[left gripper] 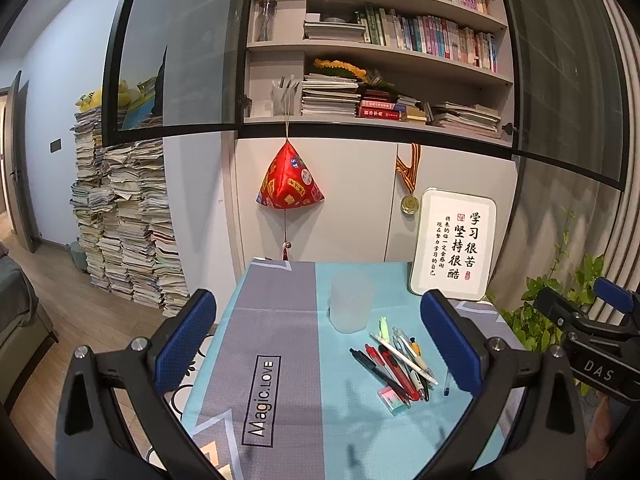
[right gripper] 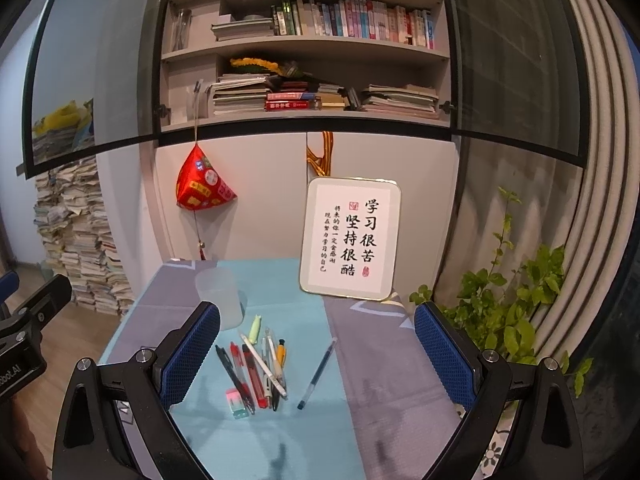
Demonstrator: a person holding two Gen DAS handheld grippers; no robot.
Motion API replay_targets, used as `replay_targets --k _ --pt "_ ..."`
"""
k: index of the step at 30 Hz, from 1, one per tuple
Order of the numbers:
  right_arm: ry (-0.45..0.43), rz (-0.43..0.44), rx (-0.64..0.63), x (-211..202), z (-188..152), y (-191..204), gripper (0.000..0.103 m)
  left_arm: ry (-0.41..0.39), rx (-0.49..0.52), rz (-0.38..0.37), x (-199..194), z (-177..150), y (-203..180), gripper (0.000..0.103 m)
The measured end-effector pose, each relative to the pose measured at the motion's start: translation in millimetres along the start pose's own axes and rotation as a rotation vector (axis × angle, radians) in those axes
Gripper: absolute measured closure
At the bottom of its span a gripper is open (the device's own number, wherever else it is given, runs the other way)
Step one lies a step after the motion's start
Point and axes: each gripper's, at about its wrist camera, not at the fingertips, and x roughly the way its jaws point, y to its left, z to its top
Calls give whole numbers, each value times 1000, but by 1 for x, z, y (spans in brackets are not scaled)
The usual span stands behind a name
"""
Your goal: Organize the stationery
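Both grippers hover above the table, nothing in either. Left gripper (left gripper: 320,344) has its jaws spread wide and empty; right gripper (right gripper: 318,354) is just as wide and empty too.

The table (left gripper: 280,320) carries a blue and grey cloth. The pile of pens (right gripper: 256,368) lies fanned out on the blue strip, toward the near side, tips crossing each other. An eraser (right gripper: 237,397) touches the near end of the pile. One blue pen (right gripper: 318,374) lies alone, just right of the pile, at the seam with the grey strip. A frosted cup (right gripper: 219,296) stands upright behind the pile, toward the far edge (looks empty).

A framed sign (right gripper: 351,238) leans at the far right corner. The left grey strip is bare; plant (right gripper: 512,304) crowds the right edge.
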Motion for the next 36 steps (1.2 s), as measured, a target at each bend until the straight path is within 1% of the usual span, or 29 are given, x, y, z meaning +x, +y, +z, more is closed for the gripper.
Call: replay_targets --k 12,25,36 --pt "25 -6 -3 7 -1 1 5 16 1 -9 5 -1 1 1" --pt "30 -8 -1 11 -3 -3 5 18 15 -23 10 -3 -3 1" --pt "67 -24 12 27 -5 -8 5 39 30 -31 20 -7 -10 1"
